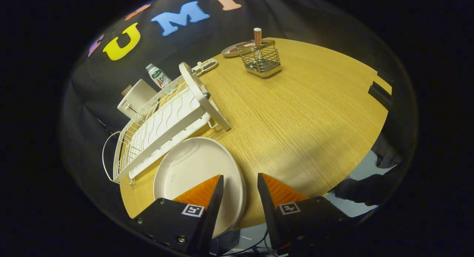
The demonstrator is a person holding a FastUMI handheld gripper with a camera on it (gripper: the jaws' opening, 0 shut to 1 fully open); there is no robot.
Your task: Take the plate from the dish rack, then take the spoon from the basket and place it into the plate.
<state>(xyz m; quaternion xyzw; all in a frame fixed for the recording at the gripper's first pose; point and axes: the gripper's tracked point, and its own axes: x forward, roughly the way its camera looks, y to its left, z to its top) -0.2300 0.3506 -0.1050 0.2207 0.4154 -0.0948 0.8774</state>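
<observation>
A cream plate (192, 168) lies flat on the wooden table (296, 116), beside the white dish rack (166, 120). My gripper (240, 179) hovers at the plate's near right rim, open, with nothing between its fingers; one finger overlaps the plate, the other hangs over bare table. Far beyond the fingers stands a wire basket (261, 60) with the spoon (257, 36) upright in it, only its handle end visible.
Behind the basket lies a small dish (233, 49). A bottle (158, 75) and a white box (135, 97) stand behind the rack. A narrow tray (205, 65) lies by the rack's far end. The table edge runs close under my fingers.
</observation>
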